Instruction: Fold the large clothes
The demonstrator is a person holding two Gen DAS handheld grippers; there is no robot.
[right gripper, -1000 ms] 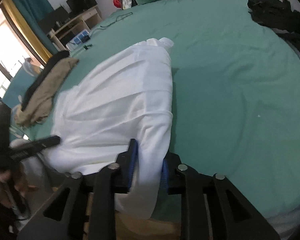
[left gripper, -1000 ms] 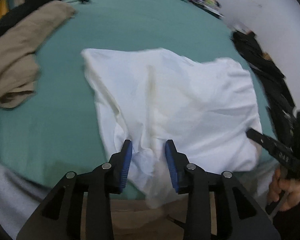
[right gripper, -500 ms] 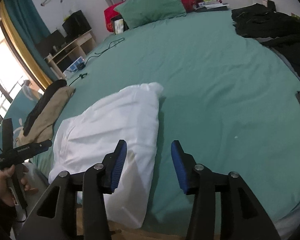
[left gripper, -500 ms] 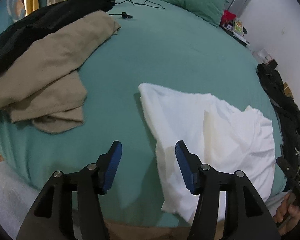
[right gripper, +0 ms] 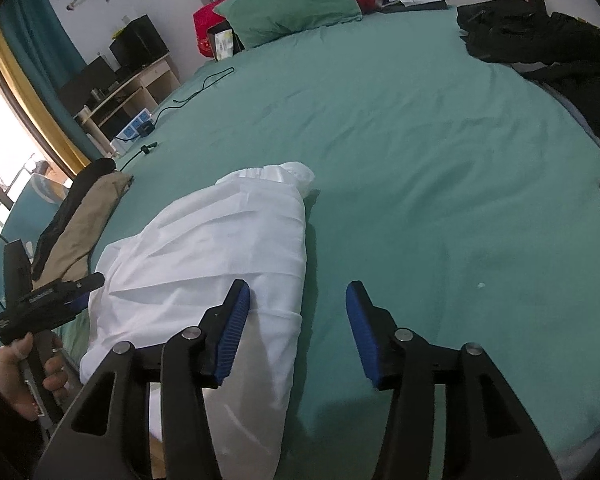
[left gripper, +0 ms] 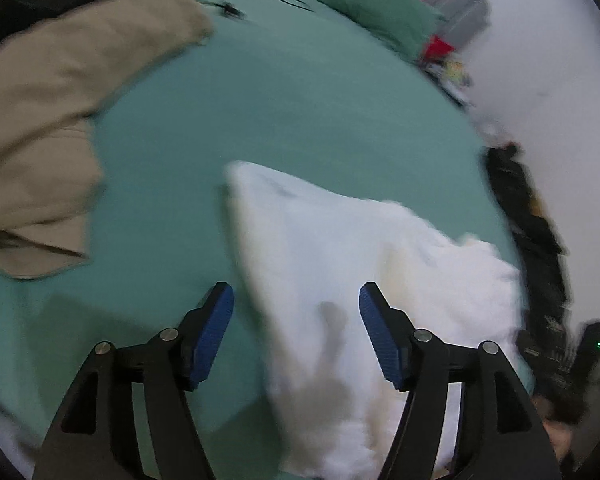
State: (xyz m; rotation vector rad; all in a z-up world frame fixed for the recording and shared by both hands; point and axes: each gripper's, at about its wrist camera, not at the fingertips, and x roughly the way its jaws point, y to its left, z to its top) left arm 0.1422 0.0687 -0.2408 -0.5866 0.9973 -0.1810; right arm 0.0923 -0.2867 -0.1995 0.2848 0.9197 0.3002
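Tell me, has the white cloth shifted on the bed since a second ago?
Yes. The white cloth has dropped out of the right tongs and settled flatter on the green bed, its near end hanging over the edge.

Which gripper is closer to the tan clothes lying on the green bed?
Left. The left gripper hangs open near the crumpled tan clothes. The right gripper hangs open across the white folded garment from them.

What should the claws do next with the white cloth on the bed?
Probably bring both claws back down to grab the white garment's near edge. Both the left claw and right claw have just been opening, with nothing pinched, and the garment lies rumpled, its near end hanging over the green bed edge, only partly folded.
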